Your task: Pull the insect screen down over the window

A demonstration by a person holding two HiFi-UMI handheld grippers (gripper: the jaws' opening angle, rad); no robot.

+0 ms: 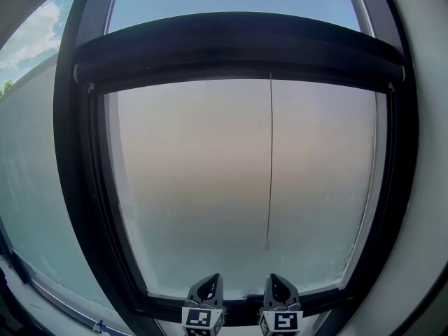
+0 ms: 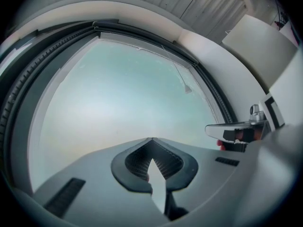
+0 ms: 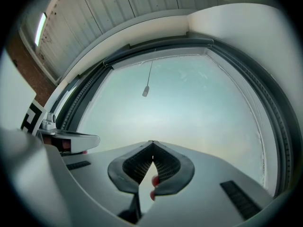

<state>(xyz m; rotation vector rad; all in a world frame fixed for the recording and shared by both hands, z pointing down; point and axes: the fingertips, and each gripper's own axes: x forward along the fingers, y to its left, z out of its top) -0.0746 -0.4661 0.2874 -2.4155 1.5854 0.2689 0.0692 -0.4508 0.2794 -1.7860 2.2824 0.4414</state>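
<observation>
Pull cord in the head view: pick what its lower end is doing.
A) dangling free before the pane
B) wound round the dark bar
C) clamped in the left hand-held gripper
A: the pull cord hangs straight from the dark bar, its end free just above the right hand-held gripper in the picture, which is shut on nothing.

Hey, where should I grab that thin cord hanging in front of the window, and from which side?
Take the pull cord just above the toggle at its lower end, coming from below with the right hand-held gripper, which sits almost under it. The cord hangs straight and free, and the toggle would likely stop the jaws slipping off.
</observation>
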